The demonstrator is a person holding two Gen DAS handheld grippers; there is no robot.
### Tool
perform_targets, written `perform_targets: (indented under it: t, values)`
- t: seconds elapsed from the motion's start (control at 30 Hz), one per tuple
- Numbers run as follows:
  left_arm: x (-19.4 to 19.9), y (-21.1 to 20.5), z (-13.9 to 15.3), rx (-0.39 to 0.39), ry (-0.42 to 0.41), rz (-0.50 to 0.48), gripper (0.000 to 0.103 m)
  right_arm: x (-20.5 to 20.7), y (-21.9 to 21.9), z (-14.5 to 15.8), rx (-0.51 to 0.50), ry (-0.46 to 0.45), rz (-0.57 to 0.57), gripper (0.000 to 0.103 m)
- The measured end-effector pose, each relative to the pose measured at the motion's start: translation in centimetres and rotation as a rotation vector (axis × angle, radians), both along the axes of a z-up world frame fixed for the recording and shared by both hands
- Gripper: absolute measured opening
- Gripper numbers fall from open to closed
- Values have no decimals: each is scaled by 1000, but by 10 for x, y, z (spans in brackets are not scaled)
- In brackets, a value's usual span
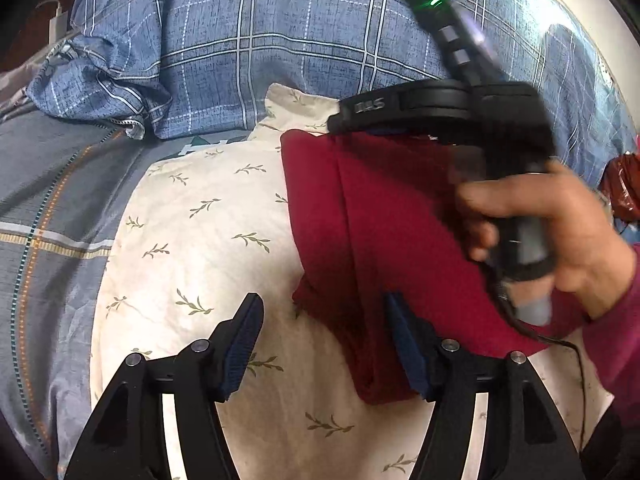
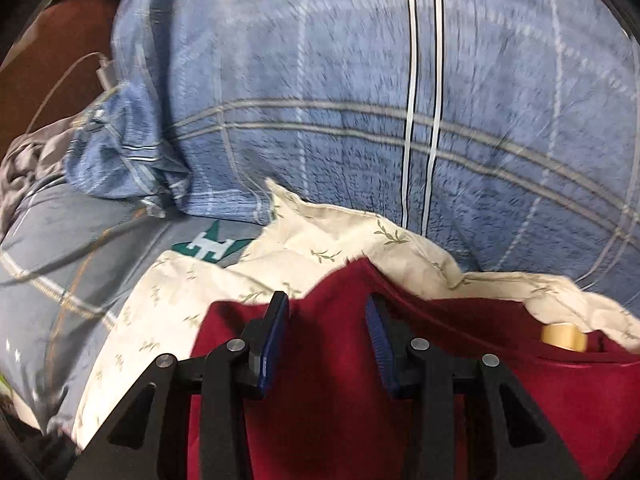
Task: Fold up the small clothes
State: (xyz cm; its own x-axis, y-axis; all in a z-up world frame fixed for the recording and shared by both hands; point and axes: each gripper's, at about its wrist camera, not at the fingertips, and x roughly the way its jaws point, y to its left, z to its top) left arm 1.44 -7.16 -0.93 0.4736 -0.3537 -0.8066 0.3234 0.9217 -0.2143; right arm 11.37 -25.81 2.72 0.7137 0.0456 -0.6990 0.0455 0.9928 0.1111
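1. Currently your left gripper (image 1: 322,344) hangs spread wide and empty, one finger over the red garment (image 1: 384,216), which lies partly folded on the cream leaf-print cloth (image 1: 200,216).
2. Your right gripper (image 2: 327,340) also gapes over it, gripping nothing.
3. Pinch only the top layer and the fold beneath may slide apart.
4. Grab too deep and you drag the cream cloth along.

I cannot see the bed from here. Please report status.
Left tool open, empty. Right tool open over red garment, no grip. Garment partly folded on leaf-print cloth. Nothing blocking.
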Motion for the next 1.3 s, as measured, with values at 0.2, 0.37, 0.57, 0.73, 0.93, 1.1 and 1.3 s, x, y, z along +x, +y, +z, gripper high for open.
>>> perform_targets:
  t: [0.2, 0.37, 0.57, 0.73, 0.93, 1.1, 1.3]
  values:
    - [14, 31, 1, -150, 75, 45, 63, 5, -8, -5, 58, 32, -11, 45]
    - [13, 35, 2, -161, 69, 56, 63, -16, -3, 8, 204, 47, 42, 80]
    - [7, 28, 3, -184, 77, -13, 67, -4, 58, -12, -142, 162, 94, 87]
    - [16, 24, -2, -236, 113, -23, 80, -23, 44, -7, -130, 85, 88, 24]
    - [30, 3, -12, -236, 115, -16, 77, -46, 19, 19, 10, 38, 112, 17]
    - [30, 9, -9, -331, 106, -5, 42, -55, 14, 30, 49, 41, 117, 24]
    - [10, 11, 21, -350, -20, -82, 35, -52, 11, 42, 137, 43, 86, 81]
